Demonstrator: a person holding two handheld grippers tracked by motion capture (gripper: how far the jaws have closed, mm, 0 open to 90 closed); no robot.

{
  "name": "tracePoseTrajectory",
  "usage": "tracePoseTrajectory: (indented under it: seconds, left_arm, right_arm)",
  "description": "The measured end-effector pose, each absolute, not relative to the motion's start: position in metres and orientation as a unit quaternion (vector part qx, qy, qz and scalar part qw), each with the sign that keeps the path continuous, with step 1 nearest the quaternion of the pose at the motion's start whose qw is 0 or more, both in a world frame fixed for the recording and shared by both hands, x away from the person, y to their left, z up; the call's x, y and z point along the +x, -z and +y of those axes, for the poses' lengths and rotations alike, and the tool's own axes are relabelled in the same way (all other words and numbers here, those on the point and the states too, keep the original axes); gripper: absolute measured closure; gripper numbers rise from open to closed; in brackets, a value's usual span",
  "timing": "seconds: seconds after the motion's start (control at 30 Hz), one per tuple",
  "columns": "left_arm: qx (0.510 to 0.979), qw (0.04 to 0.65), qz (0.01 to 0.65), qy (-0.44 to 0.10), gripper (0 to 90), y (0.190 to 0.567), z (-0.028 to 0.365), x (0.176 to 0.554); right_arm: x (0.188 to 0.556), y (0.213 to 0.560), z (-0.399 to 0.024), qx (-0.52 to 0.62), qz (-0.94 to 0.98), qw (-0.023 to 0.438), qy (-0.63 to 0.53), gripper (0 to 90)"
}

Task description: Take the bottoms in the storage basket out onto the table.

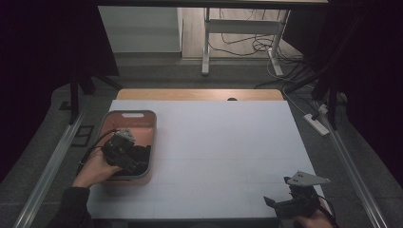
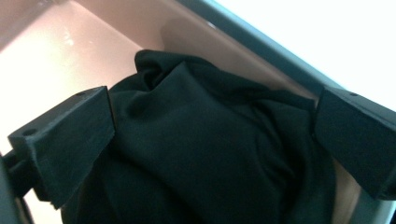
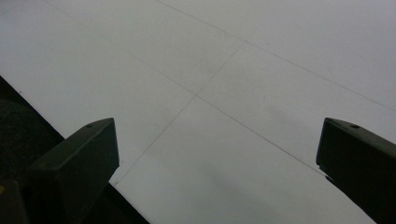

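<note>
Near the table's left edge, seen from the high view, your left gripper point(image 1: 135, 159) is dipped into the pink bin point(image 1: 124, 115), over the black cloth point(image 1: 141, 154) bunched at the bin's near end. Your right gripper point(image 1: 280, 202) waits by the near right corner of the white table point(image 1: 228, 142), well apart from the bin and holding nothing.

Along the left gripper view, the jaws stand wide apart on either side of the cloth point(image 2: 210, 144), which is heaped against the bin wall point(image 2: 210, 37). Nothing is pinched yet, as far as you can judge. Lower the jaws so they straddle a thick fold near the middle of the heap, not a loose edge, then close firmly; a thin corner would likely slip out on the lift. Keep clear of the bin wall so a jaw doesn't catch it.

Along the right gripper view, the jaws are open over bare table point(image 3: 224, 93). Leave that hand where it is, ready to steady the bin if it drags.
</note>
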State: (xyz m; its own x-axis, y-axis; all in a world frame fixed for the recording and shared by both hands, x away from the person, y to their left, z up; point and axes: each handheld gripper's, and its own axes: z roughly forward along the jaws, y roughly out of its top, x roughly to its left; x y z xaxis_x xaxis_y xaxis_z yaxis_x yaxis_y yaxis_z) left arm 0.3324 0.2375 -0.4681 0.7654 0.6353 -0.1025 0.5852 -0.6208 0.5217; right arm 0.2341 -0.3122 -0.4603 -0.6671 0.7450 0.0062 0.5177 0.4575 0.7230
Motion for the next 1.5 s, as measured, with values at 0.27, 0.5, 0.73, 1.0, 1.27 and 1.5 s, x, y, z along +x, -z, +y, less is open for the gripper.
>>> tracePoseTrajectory:
  seconds: [0.27, 0.5, 0.73, 1.0, 1.27, 1.5]
  left_arm:
    - [0.91, 0.223, 0.348, -0.04, 0.0, 0.477, 0.236, 0.341]
    - [0.918, 0.181, 0.352, -0.033, 0.0, 0.492, 0.236, 0.35]
    - [0.919, 0.151, 0.363, -0.019, 0.0, 0.511, 0.235, 0.354]
    - [0.915, 0.139, 0.378, -0.011, 0.0, 0.517, 0.23, 0.358]
    - [0.912, 0.147, 0.382, -0.013, 28.6, 0.509, 0.23, 0.358]
    - [0.9, 0.149, 0.409, -0.007, 59.5, 0.504, 0.23, 0.361]
  right_arm:
    - [0.234, 0.46, -0.312, 0.376, 0.839, 0.157, -0.36, 0.0]
    - [0.234, 0.46, -0.312, 0.375, 0.84, 0.157, -0.36, 0.0]
    - [0.234, 0.461, -0.312, 0.373, 0.841, 0.157, -0.359, 0.0]
    - [0.234, 0.461, -0.311, 0.371, 0.843, 0.157, -0.357, 0.0]
    - [0.233, 0.461, -0.31, 0.368, 0.845, 0.159, -0.353, 0.0]
    - [0.233, 0.461, -0.31, 0.367, 0.846, 0.159, -0.353, 0.0]
